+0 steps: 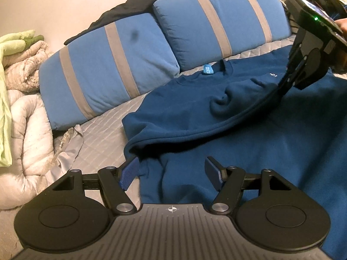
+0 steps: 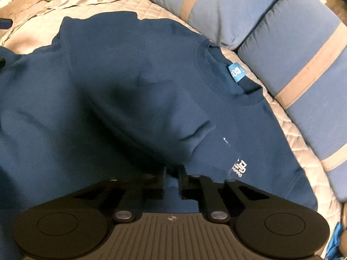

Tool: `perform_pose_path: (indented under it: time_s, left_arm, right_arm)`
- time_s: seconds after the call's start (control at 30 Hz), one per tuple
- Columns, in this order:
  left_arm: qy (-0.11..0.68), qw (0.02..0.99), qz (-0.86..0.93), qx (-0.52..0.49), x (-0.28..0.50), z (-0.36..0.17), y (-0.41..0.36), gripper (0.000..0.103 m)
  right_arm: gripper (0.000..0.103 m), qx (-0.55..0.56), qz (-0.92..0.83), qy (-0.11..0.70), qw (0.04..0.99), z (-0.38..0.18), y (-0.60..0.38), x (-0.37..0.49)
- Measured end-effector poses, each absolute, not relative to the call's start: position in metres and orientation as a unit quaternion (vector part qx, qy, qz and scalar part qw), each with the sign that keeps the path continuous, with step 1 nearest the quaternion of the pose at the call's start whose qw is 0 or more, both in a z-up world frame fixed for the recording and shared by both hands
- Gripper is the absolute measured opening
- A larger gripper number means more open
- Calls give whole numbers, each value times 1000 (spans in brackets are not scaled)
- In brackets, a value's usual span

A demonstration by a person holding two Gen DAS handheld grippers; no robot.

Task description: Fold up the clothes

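Note:
A dark blue sweatshirt (image 1: 216, 117) lies on the grey quilted bed, collar and light blue neck label (image 1: 208, 69) toward the pillows. One sleeve is folded across its chest. My left gripper (image 1: 172, 170) is open and empty, low over the sweatshirt's near left edge. My right gripper (image 2: 171, 182) is shut on a fold of the sweatshirt (image 2: 130, 108) near its white chest logo (image 2: 239, 168). The right gripper also shows in the left wrist view (image 1: 279, 93), reaching down onto the fabric from the right.
Two blue pillows with grey stripes (image 1: 104, 69) (image 1: 219, 19) line the far side of the bed. A rolled white duvet and pale bedding (image 1: 23, 130) lie at the left. The grey quilt (image 1: 104, 134) is bare left of the sweatshirt.

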State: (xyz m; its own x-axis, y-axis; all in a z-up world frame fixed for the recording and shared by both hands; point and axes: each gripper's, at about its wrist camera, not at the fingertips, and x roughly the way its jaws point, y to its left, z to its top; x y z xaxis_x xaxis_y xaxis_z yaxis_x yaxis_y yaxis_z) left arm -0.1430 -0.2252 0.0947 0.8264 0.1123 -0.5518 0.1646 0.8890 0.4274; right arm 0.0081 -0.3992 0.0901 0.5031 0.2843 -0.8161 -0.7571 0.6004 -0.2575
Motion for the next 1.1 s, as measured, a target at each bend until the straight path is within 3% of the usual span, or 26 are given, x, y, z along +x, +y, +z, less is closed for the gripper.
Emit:
perform_pose_path:
  time_s: [0.2, 0.27, 0.3, 0.37, 0.43, 0.47, 0.73, 0.83, 0.93, 1.1]
  left_arm:
    - [295, 929, -17, 225, -141, 96, -222, 66]
    - [294, 928, -18, 226, -141, 96, -223, 66]
    - [294, 928, -18, 227, -141, 96, -223, 66]
    - [292, 929, -18, 226, -141, 97, -222, 66]
    - [290, 930, -19, 224, -142, 97, -222, 66]
    - [291, 930, -19, 222, -142, 98, -221, 66]
    - [291, 931, -22, 220, -141, 97, -221, 67]
    - [292, 931, -23, 217, -140, 98, -220, 67]
    - [292, 932, -23, 216, -140, 98, -219, 66]
    - [291, 932, -25, 216, -140, 99, -219, 66]
  right_arm:
    - [2, -325, 354, 373, 794, 99, -405, -12]
    - [7, -330, 362, 359, 795, 102, -404, -16]
    - [12, -333, 362, 348, 798, 104, -403, -18]
    - [35, -344, 364, 334, 799, 104, -399, -19]
    - [52, -360, 367, 318, 797, 102, -393, -21]
    - [55, -369, 368, 310, 795, 101, -389, -21]
    - [52, -425, 370, 292, 773, 82, -367, -10]
    - [16, -435, 377, 300, 761, 79, -364, -9]
    - [9, -443, 388, 297, 752, 83, -364, -19]
    - [11, -430, 417, 306, 740, 94, -367, -33]
